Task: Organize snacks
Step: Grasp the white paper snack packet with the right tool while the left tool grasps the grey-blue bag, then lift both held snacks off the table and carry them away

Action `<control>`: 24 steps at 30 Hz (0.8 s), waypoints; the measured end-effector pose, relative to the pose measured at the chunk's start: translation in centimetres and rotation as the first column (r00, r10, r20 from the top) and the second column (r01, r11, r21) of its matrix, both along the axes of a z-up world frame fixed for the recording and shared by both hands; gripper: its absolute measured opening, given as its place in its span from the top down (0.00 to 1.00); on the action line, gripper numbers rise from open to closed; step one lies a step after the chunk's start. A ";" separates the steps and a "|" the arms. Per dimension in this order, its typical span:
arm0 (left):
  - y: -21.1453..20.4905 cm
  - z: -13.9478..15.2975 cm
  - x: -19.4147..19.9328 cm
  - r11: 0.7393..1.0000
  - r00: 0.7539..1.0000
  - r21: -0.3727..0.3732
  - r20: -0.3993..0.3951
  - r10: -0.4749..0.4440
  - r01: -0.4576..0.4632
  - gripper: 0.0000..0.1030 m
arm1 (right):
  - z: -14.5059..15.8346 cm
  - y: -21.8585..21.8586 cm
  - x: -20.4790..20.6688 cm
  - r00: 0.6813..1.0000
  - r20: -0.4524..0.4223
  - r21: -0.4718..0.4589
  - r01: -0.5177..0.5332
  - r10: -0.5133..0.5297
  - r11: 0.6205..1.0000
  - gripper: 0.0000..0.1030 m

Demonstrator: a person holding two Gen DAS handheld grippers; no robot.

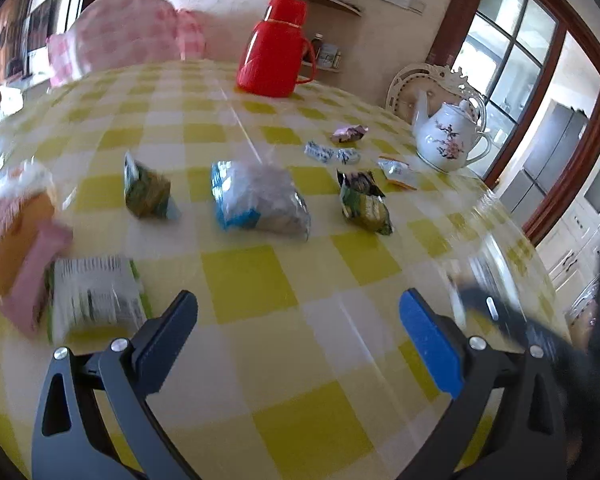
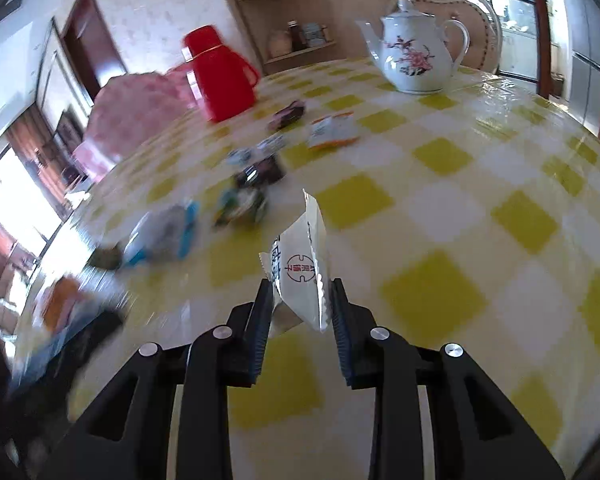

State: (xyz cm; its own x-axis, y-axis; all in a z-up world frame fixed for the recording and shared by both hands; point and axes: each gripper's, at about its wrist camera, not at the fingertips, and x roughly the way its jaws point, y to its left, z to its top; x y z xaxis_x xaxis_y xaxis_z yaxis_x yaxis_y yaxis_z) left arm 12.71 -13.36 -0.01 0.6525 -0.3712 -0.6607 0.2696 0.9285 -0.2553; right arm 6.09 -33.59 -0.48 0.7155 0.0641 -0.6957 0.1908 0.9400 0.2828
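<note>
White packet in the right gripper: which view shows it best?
The right wrist view. The white packet sits close and sharp between the right gripper's pads, red round mark readable, lifted off the table. The left wrist view shows only a blurred dark shape at its right edge; no packet is discernible.

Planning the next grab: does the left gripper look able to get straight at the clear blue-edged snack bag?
Probably yes. The left gripper is open and empty, and only bare checked tablecloth lies between it and the clear blue-edged snack bag.
</note>
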 end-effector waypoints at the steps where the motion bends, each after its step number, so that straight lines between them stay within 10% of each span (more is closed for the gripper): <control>1: 0.0 0.2 0.3 1.000 1.000 0.009 0.013 0.002 -0.002 0.02 | 0.1 0.5 -0.9 1.000 0.002 0.001 -0.011 0.011 1.000 0.71; 14: -5.9 -2.9 13.0 0.933 0.992 0.359 -0.109 0.071 -0.028 0.01 | 2.4 2.3 -3.7 0.997 0.066 0.022 -0.039 0.037 0.999 0.71; 18: -5.0 -3.1 13.1 0.945 0.987 0.326 -0.149 0.059 -0.007 0.04 | 2.5 2.9 -3.7 0.996 0.070 0.023 -0.056 0.054 0.998 0.71; 20: -5.2 -2.5 12.0 0.951 0.994 0.308 -0.108 0.009 0.025 0.35 | 2.3 3.0 -3.6 0.996 0.068 0.014 -0.056 0.054 0.998 0.71; 24: -5.1 -2.0 10.1 0.965 0.995 0.254 -0.090 -0.041 0.063 0.38 | 1.8 2.8 -3.3 0.998 0.060 0.003 -0.031 0.031 1.000 0.71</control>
